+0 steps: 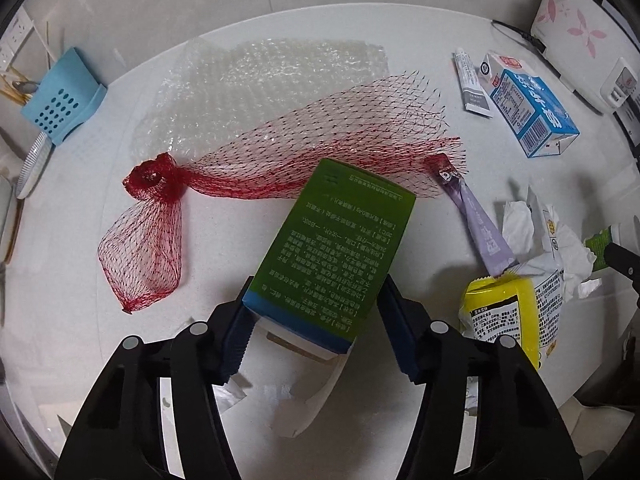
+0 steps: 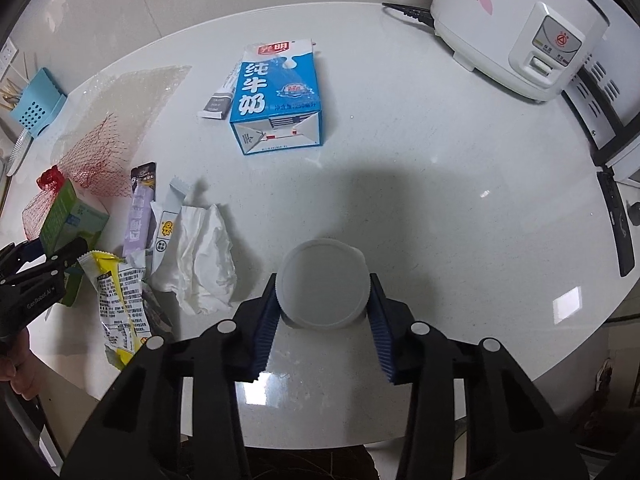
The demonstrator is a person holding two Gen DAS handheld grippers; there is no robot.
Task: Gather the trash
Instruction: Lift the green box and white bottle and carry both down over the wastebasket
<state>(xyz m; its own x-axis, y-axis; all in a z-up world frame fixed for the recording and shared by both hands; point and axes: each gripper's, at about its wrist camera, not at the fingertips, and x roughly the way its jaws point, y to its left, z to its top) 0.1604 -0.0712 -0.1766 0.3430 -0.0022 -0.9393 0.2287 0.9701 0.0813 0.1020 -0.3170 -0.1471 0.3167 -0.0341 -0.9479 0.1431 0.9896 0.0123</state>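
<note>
Jaws of the left gripper (image 1: 314, 312) pinch the green box (image 1: 336, 240), its long axis pointing straight ahead, while the right gripper (image 2: 324, 300) clamps a white cup (image 2: 322, 282) nearer the milk carton (image 2: 276, 96)

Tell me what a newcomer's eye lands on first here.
The green printed cardboard box gripped in the left gripper fills the left wrist view, with the red plastic mesh net bag sprawled across the white table behind it. In the right wrist view, the right gripper clamps a round white plastic cup.
</note>
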